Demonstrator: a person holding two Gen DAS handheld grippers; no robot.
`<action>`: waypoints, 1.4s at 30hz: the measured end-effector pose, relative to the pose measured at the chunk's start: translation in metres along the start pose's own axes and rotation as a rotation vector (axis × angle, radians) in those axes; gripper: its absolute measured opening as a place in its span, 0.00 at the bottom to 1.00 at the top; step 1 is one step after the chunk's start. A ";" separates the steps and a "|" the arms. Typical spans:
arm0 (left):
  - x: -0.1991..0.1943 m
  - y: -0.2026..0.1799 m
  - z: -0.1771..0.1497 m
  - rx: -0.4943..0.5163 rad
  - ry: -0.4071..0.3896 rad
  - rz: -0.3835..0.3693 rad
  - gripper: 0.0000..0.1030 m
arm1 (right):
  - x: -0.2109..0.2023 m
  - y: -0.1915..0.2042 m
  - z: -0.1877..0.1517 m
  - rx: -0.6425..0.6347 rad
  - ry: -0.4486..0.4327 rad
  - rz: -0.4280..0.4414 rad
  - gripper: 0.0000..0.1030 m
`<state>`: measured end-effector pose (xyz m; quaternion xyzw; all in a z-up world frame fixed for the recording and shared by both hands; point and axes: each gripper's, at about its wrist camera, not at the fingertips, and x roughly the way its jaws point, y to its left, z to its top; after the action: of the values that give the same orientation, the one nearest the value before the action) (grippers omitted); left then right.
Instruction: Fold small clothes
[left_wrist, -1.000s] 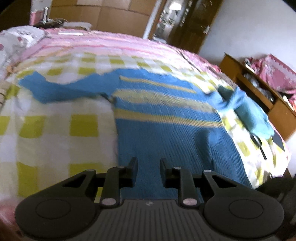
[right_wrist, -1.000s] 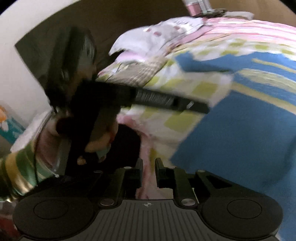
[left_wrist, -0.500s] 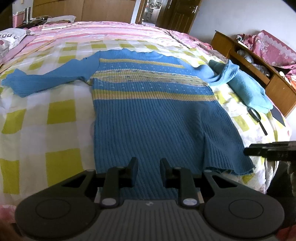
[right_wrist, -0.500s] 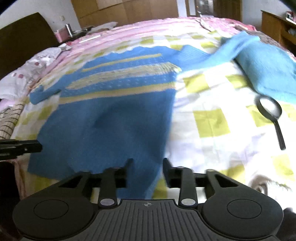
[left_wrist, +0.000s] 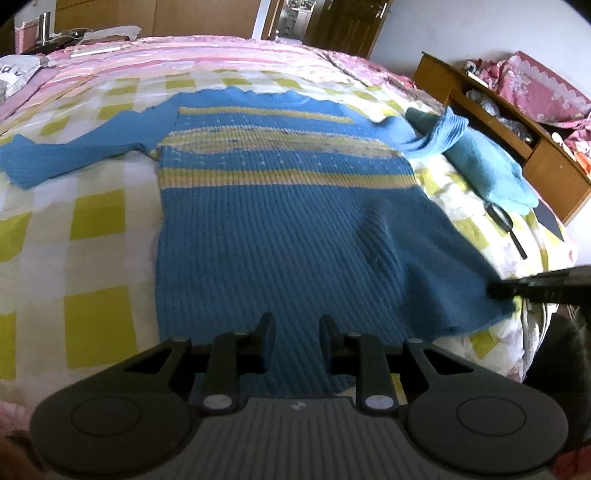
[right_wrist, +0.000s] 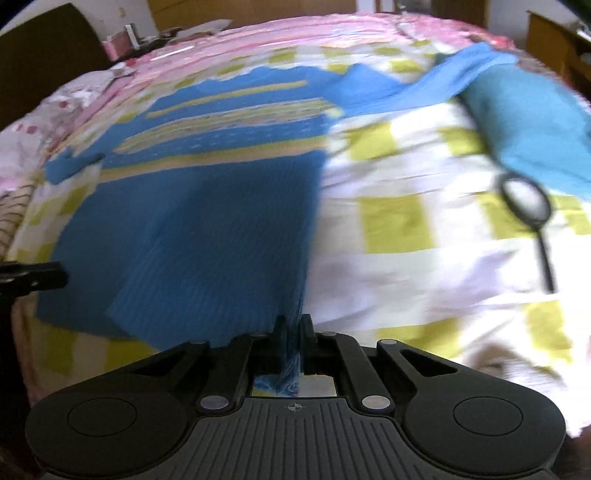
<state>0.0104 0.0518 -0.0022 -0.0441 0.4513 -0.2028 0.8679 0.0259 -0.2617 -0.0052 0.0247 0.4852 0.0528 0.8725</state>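
the blue sweater (left_wrist: 280, 229) lies flat on the bed (left_wrist: 85, 258), its length running away from both grippers. right gripper (right_wrist: 291, 332) fingers have just closed on its hem corner; left gripper (left_wrist: 297, 332) is part-open, empty, over the hem's middle.

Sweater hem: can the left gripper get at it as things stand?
Probably yes. The sweater hem lies flat just ahead of the left gripper, whose jaws are apart with nothing between; the right gripper pinches the other corner.
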 end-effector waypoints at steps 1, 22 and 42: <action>0.002 -0.002 0.000 0.007 0.011 0.009 0.30 | 0.001 -0.002 0.000 -0.004 0.005 -0.017 0.04; 0.010 -0.018 -0.004 -0.010 0.025 0.103 0.42 | -0.031 0.012 0.003 -0.059 -0.156 -0.057 0.15; 0.024 -0.024 -0.003 -0.046 0.017 0.183 0.56 | 0.015 0.035 -0.006 -0.029 -0.076 0.058 0.15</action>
<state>0.0125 0.0206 -0.0156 -0.0211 0.4655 -0.1125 0.8776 0.0262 -0.2248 -0.0181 0.0281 0.4498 0.0841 0.8887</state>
